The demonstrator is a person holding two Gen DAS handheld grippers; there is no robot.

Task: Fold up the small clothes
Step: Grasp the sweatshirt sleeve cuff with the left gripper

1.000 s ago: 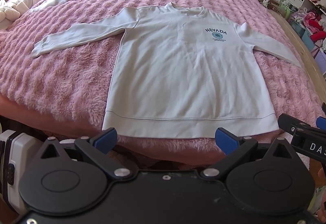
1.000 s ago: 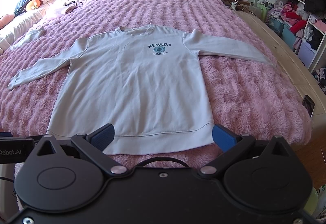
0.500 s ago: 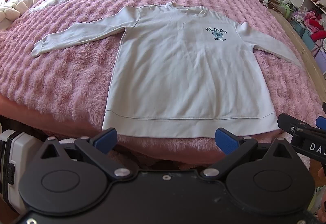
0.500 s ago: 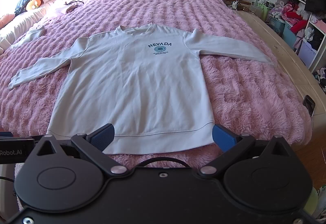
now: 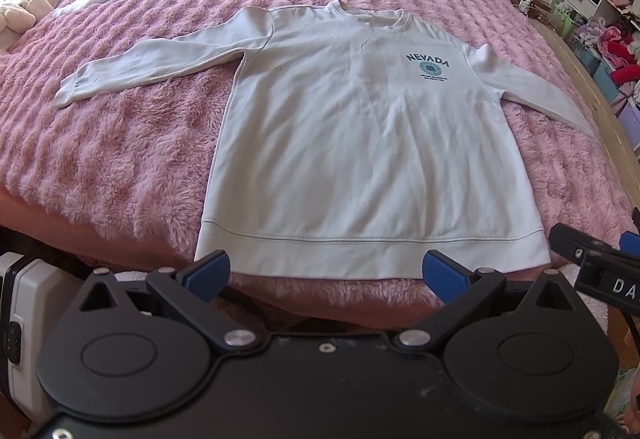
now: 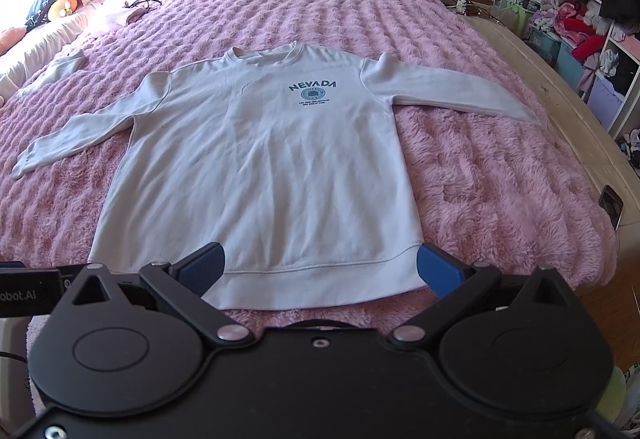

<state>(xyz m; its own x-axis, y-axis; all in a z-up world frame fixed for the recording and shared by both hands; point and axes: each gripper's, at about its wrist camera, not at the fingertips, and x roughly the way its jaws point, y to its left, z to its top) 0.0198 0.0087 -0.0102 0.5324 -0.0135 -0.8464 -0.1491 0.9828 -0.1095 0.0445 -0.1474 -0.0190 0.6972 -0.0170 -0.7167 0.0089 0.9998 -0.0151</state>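
A white long-sleeved cotton sweatshirt [image 5: 360, 143] lay flat on the fluffy pink bedspread [image 5: 120, 159]; the left gripper [image 5: 326, 273] hovered wide apart before its hem.

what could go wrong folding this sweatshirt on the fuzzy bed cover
1. The sweatshirt lies flat on a long-pile pink blanket; an open tool closing on the hem may pinch pile along with cloth and drag the blanket.
2. The hem sits near the bed's front edge, so a pull toward the person could slide it off.
3. Both sleeves are spread wide; the right sleeve reaches toward the bed's side and may trail when folded.
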